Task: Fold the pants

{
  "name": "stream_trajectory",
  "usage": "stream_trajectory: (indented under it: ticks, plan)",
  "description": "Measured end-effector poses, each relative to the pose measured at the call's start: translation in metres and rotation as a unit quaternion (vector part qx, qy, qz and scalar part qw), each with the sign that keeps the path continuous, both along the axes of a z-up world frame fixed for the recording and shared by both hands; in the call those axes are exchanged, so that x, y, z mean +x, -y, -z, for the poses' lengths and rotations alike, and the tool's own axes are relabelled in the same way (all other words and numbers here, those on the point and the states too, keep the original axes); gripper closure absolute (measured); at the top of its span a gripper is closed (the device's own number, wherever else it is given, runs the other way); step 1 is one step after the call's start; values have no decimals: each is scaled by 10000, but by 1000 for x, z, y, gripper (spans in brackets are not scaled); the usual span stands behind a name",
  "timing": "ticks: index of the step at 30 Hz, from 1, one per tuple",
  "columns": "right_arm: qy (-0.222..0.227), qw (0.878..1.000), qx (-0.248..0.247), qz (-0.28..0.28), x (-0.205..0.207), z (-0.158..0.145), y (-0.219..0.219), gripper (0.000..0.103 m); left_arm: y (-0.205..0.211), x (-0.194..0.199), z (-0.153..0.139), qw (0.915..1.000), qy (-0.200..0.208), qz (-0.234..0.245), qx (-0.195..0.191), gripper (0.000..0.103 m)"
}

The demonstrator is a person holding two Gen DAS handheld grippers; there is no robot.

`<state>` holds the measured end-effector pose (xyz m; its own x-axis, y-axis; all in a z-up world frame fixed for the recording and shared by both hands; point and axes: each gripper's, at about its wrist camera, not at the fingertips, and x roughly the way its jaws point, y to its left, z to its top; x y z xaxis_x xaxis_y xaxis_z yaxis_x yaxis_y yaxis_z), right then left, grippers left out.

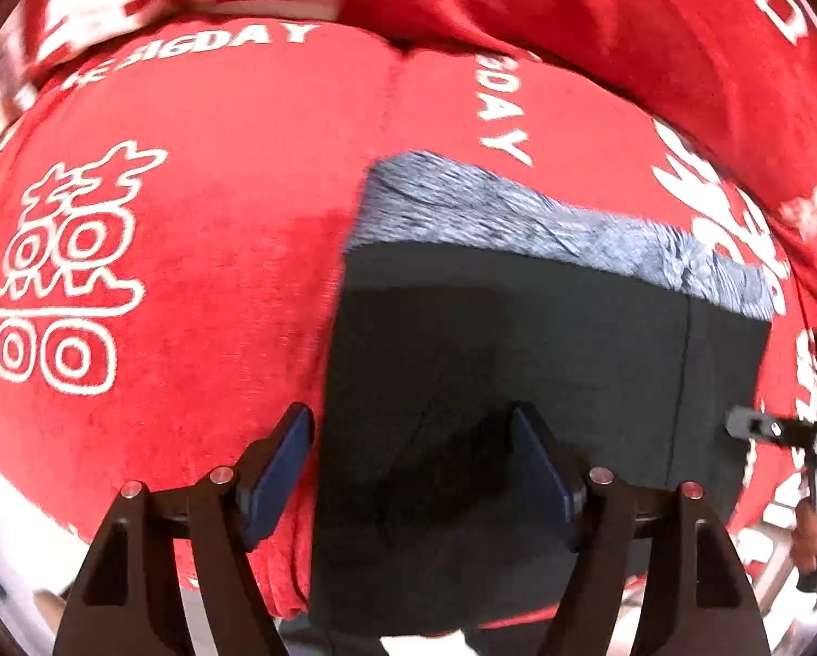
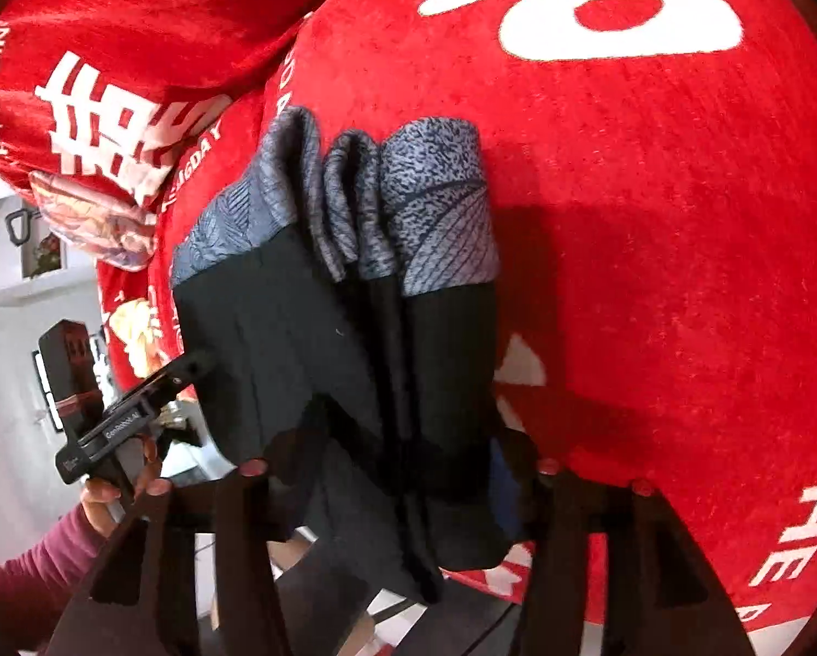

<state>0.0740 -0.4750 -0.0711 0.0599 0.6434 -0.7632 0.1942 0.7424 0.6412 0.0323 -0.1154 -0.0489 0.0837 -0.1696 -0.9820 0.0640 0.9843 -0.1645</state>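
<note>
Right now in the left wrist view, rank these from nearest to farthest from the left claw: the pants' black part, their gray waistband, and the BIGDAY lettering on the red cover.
1. Black part of the pants, right at the left claw.
2. Gray waistband, just beyond, center-right.
3. BIGDAY lettering, far top left on the red cover.

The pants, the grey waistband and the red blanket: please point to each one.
pants [image 1: 517, 339], left wrist view, black folded panel.
grey waistband [image 2: 435, 202], right wrist view, speckled band.
red blanket [image 1: 200, 109], left wrist view, plain red area.
</note>
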Motion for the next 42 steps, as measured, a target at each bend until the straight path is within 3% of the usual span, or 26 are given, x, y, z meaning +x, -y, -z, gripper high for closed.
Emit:
stream_trajectory:
  ticks: [5,7,9,11,15,18,20,21,23,26,30,32,37,42]
  plan:
    - [127,9975,-687,147,-4,-25,13,44,-8,8,-26,9977,369,-190,542,27]
    - [312,9960,-828,139,-2,-41,15,64,-10,15,-37,9966,557,-251,557,27]
    - [636,9946,-818,106,2,-60,13,71,-9,20,-50,9954,760,-256,532,27]
    - [914,9921,-853,72,5,-72,9,72,0,25,-55,9938,925,-164,591,27]
    - [1188,9877,-1003,-141,22,-80,-21,72,21,35,-29,9947,759,-101,690,27]
    - [1136,9796,-1579,-513,34,-62,-49,75,26,40,-3,9946,629,-175,803,27]
    - [1150,9732,-1861,-710,38,-51,-57,75,21,44,3,9948,569,-308,790,14]
    - [1209,9713,-1913,-737,38,-51,-58,75,18,46,4,9949,527,-361,777,13]
    - [1232,9718,-1865,-745,38,-52,-57,75,14,47,2,9960,457,-339,686,13]
    - [1080,9720,-1989,-628,36,-52,-48,70,19,43,-9,9933,529,-135,1018,13]
    - [751,9828,-1676,-169,25,-53,-21,70,24,32,-16,9910,471,8,1250,13]
    - [689,9827,-1715,-106,20,-53,-14,68,26,25,-19,9914,429,-2,1233,13]
    - [557,9813,-1842,-48,1,-57,-9,53,31,11,-25,9913,389,37,1257,13]
    - [524,9808,-1874,128,-15,-63,-16,48,37,0,-27,9919,303,171,1219,13]
